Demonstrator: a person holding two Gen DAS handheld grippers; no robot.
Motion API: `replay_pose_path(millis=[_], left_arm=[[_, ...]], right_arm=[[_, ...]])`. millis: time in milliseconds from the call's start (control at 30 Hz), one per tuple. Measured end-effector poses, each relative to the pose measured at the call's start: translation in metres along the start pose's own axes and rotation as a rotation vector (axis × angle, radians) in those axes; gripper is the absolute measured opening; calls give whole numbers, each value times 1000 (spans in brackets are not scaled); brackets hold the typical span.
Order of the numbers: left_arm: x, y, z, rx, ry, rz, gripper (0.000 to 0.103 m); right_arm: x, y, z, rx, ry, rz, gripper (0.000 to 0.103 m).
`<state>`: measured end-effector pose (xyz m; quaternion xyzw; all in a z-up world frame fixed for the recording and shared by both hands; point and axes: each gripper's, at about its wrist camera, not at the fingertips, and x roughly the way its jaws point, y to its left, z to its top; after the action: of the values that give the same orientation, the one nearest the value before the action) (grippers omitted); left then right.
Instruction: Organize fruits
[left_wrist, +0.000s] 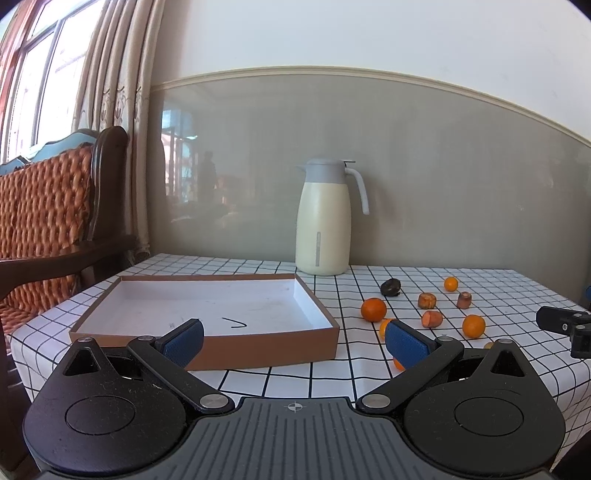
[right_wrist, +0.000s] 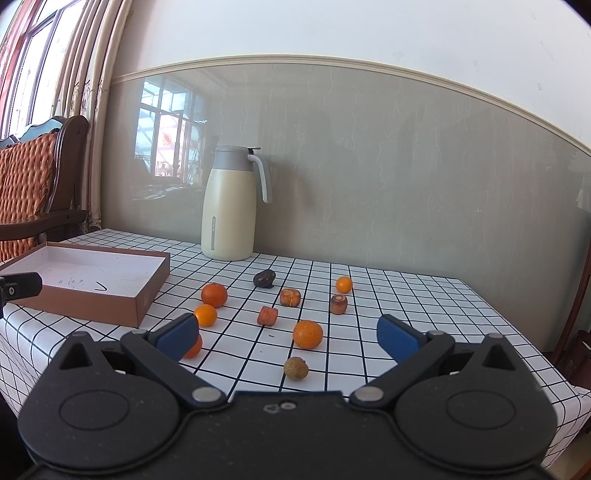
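A home dining room: beige curtains and a woven-back wooden chair left of a cream thermos jug on a checked-cloth desk.

Worktop cloth: white, black grid. Box: brown outside, white inside. Jug: cream, grey lid. Oranges orange; one fruit dark brown. Jaw pads blue.

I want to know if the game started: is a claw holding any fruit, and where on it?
Not yet. The left claw and the right claw are both open and hold nothing. The fruits, like this orange, lie loose on the table.
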<state>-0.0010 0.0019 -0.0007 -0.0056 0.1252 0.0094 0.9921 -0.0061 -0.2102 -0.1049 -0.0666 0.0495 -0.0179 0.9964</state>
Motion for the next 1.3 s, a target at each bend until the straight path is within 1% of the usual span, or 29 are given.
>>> replay_pose_path(millis=[567,667,733,833,1000,1100,1167,1200,1300], left_arm=[[1,-3,1,10,1,-5,103],[7,-11,1,56,32,5,103],[9,-15,2,66,36,3,103],[20,-20,4,42,68,-40,103],[39,-36,4,63,94,-93,103],[49,-51,2,102,100,-125,103],[56,-63,-1,136,109,-142,86],[60,-67,-2,147,120,-144,74],[76,-79,-7,152,156,-162,72]], right_arm=[[1,-1,0,4,2,5,97],[6,-2,1,7,30,21,97],[12,-1,2,-5,61,18,97],[23,0,5,-38,113,43,97],[40,-3,7,-64,126,28,95],[55,-11,4,-56,153,30,87],[67,-13,-2,-71,189,21,80],[73,-13,-5,-84,205,14,79],[82,-19,-11,-95,226,14,78]])
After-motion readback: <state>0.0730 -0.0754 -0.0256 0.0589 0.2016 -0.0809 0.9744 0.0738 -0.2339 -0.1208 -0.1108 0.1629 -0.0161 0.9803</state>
